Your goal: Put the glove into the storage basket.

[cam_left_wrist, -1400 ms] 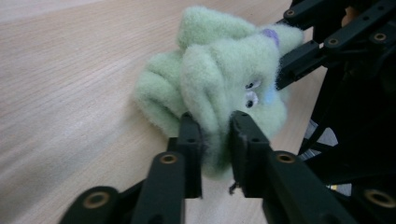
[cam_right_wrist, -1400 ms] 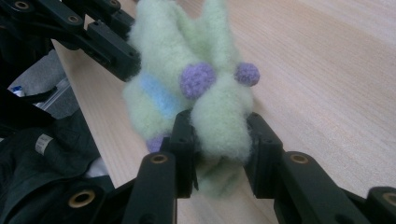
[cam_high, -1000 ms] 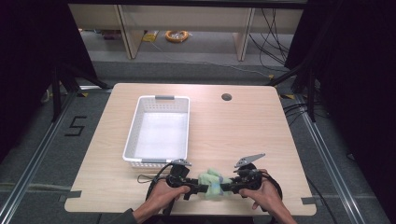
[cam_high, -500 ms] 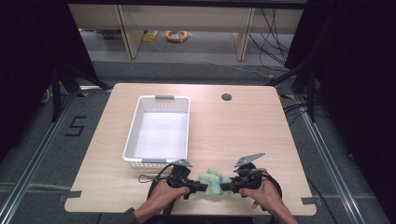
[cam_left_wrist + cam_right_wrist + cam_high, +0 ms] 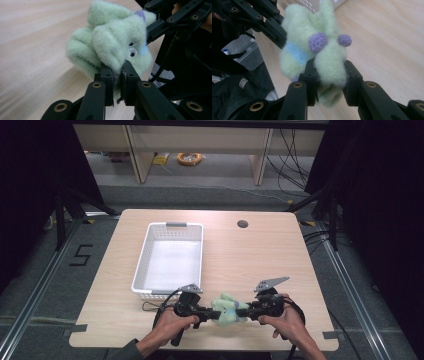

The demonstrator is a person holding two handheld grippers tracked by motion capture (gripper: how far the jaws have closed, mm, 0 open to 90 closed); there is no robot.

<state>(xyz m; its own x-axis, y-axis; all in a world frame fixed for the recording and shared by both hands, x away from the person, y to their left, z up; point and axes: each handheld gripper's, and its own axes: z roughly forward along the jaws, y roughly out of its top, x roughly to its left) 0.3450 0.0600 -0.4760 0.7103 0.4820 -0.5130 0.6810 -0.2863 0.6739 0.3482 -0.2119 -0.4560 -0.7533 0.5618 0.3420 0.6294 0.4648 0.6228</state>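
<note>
I read this as a lab test cell | black curtains (image 5: 35,180) both sides | taped floor number (image 5: 82,255) | loose cables (image 5: 295,150) | bare bench (image 5: 260,250)

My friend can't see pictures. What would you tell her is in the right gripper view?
A fluffy pale green plush toy with two purple pom-poms and a light blue stripe is pinched between the right gripper's two black jaws, close to the camera. The left gripper grips the toy from the upper left, and a light wooden table lies behind.
</note>
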